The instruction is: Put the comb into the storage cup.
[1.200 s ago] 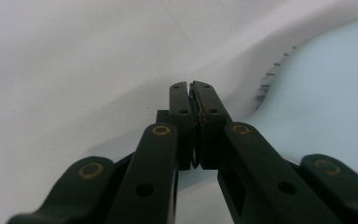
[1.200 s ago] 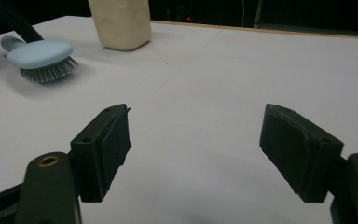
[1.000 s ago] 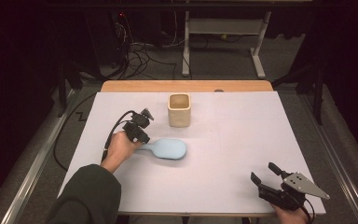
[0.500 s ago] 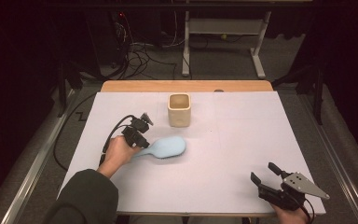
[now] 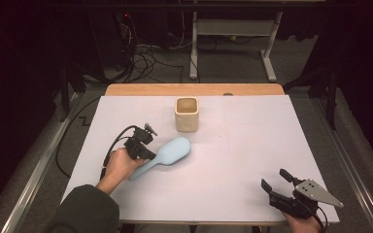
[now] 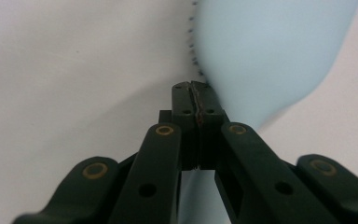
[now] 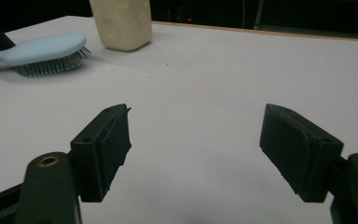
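Note:
A light blue hairbrush [image 5: 172, 150] lies bristles down on the white table cover [image 5: 233, 160], its handle slanting toward the near left under the person's left hand. My left gripper [image 5: 149, 153] sits over that handle with its jaws shut. In the left gripper view the two pads meet with nothing between them, at my left gripper's [image 6: 196, 86] tips. The brush head [image 6: 270, 51] lies just beyond them, and the handle passes beneath. My right gripper [image 5: 274, 178] rests at the near right, open and empty. In its own view my right gripper [image 7: 196, 135] faces the brush [image 7: 46, 49].
A cream square cup [image 5: 186, 114] stands upright behind the brush, and the right gripper view shows the cup [image 7: 121, 21] at the far left. A bare wooden strip [image 5: 194, 90] runs along the table's back edge. Cables and a desk frame lie on the floor beyond.
My left hand and gripper have shifted toward the near left. The brush has swung with them, its handle now pointing near-left instead of straight left. My right gripper has stayed put.

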The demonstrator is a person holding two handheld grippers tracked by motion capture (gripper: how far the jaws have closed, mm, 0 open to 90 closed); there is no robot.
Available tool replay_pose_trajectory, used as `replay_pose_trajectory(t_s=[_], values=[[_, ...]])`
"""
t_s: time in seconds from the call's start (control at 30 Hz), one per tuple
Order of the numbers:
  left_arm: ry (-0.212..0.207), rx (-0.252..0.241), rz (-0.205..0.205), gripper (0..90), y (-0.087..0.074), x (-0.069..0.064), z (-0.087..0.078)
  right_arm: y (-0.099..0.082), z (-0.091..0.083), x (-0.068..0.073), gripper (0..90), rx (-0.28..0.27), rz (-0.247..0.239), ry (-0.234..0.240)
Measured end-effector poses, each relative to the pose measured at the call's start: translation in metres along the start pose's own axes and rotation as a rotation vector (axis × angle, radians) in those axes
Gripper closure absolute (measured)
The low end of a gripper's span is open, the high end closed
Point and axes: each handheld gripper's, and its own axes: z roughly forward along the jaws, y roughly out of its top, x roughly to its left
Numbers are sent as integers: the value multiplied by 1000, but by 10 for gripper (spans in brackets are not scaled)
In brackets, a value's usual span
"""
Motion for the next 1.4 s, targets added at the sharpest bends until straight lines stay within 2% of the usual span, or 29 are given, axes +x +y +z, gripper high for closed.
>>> replay_pose_trajectory(t_s=[0.5,0.73,1.0,1.4], values=[[-57,-28,-23,890,-11,-1,0,0,0,0,250,0,-3,3],[-50,-33,-24,890,-18,-2,-1,0,0,0,250,-1,-3,4],[-18,-46,-11,890,-26,-4,-3,0,0,0,250,-1,-9,6],[-38,-76,8,890,-37,-13,-4,0,0,1,250,-1,-11,6]])
